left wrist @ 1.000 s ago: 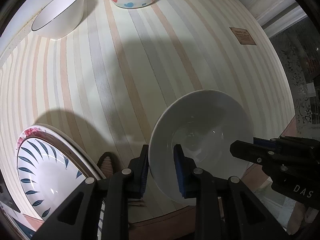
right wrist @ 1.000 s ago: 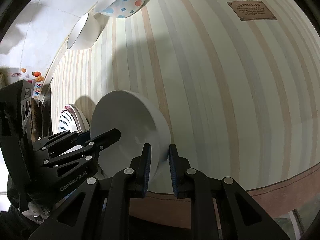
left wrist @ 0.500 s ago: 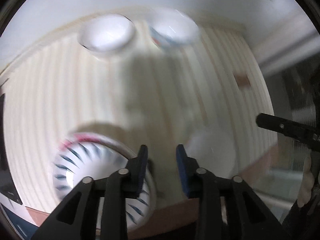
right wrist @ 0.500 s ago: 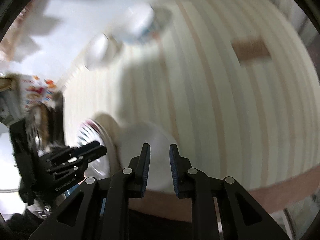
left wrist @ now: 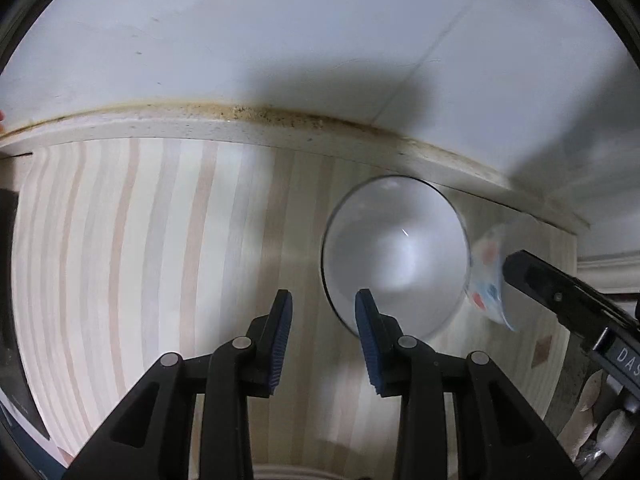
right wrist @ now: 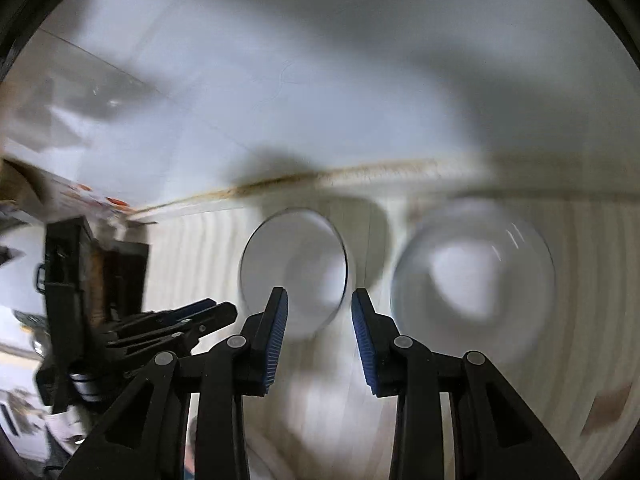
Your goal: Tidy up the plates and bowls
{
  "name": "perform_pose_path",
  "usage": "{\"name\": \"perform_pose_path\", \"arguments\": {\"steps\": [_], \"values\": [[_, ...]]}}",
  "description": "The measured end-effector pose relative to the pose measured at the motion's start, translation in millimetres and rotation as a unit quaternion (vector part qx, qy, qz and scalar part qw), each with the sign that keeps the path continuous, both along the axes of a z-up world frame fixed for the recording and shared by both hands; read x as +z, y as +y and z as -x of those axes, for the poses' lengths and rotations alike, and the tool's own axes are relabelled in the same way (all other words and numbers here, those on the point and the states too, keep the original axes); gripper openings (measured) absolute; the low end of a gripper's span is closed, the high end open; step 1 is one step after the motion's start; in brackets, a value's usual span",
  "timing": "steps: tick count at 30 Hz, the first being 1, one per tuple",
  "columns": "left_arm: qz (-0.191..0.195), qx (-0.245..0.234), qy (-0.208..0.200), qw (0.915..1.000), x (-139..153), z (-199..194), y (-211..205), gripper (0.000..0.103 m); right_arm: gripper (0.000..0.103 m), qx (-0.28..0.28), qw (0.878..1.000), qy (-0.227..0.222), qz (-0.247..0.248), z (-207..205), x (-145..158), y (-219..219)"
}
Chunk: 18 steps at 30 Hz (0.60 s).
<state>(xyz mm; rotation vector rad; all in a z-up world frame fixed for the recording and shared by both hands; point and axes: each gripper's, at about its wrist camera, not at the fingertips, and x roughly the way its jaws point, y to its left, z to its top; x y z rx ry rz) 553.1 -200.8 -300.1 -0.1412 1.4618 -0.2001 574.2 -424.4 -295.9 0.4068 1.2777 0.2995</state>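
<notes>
A white bowl with a thin dark rim (left wrist: 394, 256) stands on the striped tablecloth (left wrist: 140, 260) close to the back wall. My left gripper (left wrist: 324, 316) hangs open just left of the bowl, its pads touching nothing. Right of it a spotted bowl (left wrist: 488, 280) is partly hidden by my right gripper (left wrist: 560, 292). The right wrist view is blurred. There the white bowl (right wrist: 294, 272) shows beyond my right gripper (right wrist: 318, 316), whose jaws are opening with nothing pressed between the pads. The spotted bowl (right wrist: 472, 280) lies to its right and my left gripper (right wrist: 180, 324) to its left.
The table's stained back edge (left wrist: 280, 116) meets a white wall right behind the bowls. A brown label (left wrist: 542, 354) lies on the cloth at the right. Dark clutter (right wrist: 92, 264) stands at the table's left end.
Both grippers have let go of the plain white deep plate at the front edge and swung across the table to the two bowls at the back. Their jaws now stand wider.
</notes>
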Motion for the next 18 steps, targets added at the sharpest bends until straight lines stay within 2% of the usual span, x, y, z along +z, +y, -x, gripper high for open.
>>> {"name": "perform_pose_path", "arguments": {"steps": [8, 10, 11, 12, 15, 18], "values": [[0.004, -0.014, 0.028, 0.9995, -38, -4, -16, 0.028, 0.035, 0.049, 0.997, 0.025, 0.047, -39, -34, 24], [0.008, -0.015, 0.024, 0.9996, -42, -3, -18, 0.022, 0.029, 0.064, 0.996, 0.035, 0.061, -44, -44, 31], [0.008, -0.016, 0.022, 0.9996, -43, -3, -20, 0.02, 0.022, 0.071, 0.994, 0.041, 0.068, -46, -49, 34], [0.009, -0.016, 0.019, 0.9997, -42, -2, -22, 0.019, 0.018, 0.079, 0.992, 0.045, 0.082, -47, -54, 38], [0.004, -0.018, 0.011, 0.9998, -37, 1, -27, 0.018, 0.013, 0.09, 0.989, 0.046, 0.105, -46, -63, 45], [0.0, -0.02, 0.01, 0.9998, -33, 3, -28, 0.018, 0.012, 0.08, 0.991, 0.053, 0.093, -47, -66, 41]]}}
